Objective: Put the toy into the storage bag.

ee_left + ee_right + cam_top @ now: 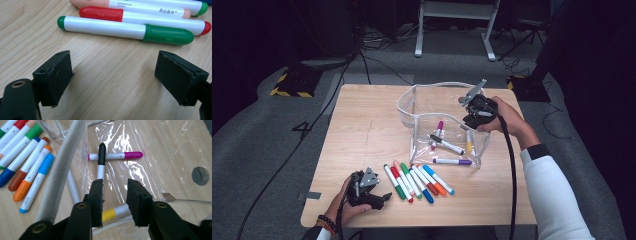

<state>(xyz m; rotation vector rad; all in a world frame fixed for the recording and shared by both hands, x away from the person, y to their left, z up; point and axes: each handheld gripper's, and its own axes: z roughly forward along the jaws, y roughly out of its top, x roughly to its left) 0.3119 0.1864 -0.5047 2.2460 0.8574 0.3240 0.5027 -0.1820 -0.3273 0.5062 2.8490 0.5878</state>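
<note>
Over the clear pouch (pixel 427 107), right claw (pixel 115 192) sits with jaws partly apart, nothing pressed between them; yellow marker (pixel 112 213) lies in the pouch just under the pads, likely just dropped in. Black (pixel 101 161), magenta (pixel 117 156) and purple (pixel 453 161) markers are inside too. Left claw (pixel 113 77) rests wide open and empty on the counter (pixel 362 130), just short of the green marker (pixel 125 30) at the end of the loose row. Next, probably: close on green and carry it to the pouch mouth. Pale wood counter, grey carpet, cables, dark room.
</note>
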